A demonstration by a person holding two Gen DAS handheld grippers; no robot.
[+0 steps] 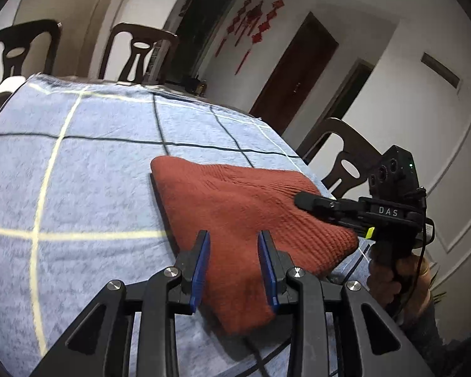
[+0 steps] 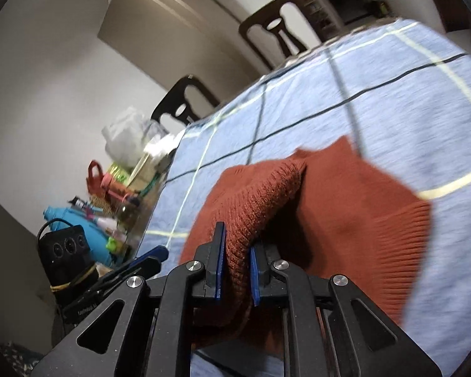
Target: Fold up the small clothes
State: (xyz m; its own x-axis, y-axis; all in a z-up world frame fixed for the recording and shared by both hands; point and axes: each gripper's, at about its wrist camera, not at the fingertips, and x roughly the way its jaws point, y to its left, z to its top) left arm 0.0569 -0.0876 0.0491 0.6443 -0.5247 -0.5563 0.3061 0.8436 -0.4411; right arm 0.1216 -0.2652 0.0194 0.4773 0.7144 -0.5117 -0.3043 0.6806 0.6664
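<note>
Two claws work over one rust-red knitted garment, a ribbed, chunky knit lying on the worktop, which is covered by a pale blue terry cloth crossed with dark and cream grid lines. Your left claw hovers low over the garment's near edge with its blue-padded fingers spread apart, gripping nothing. Your right claw is clamped on a thick rolled fold of the knit, the ribbed wool bunched between its blue pads and lifted off the flatter part of the garment. From the left wrist you see your right claw reaching in sideways from the right edge, with your hand wrapped on its handle. Dark wooden chairs stand behind the worktop. Only the right wrist view shows the clutter of bags and bottles beyond the worktop's far end.
</note>
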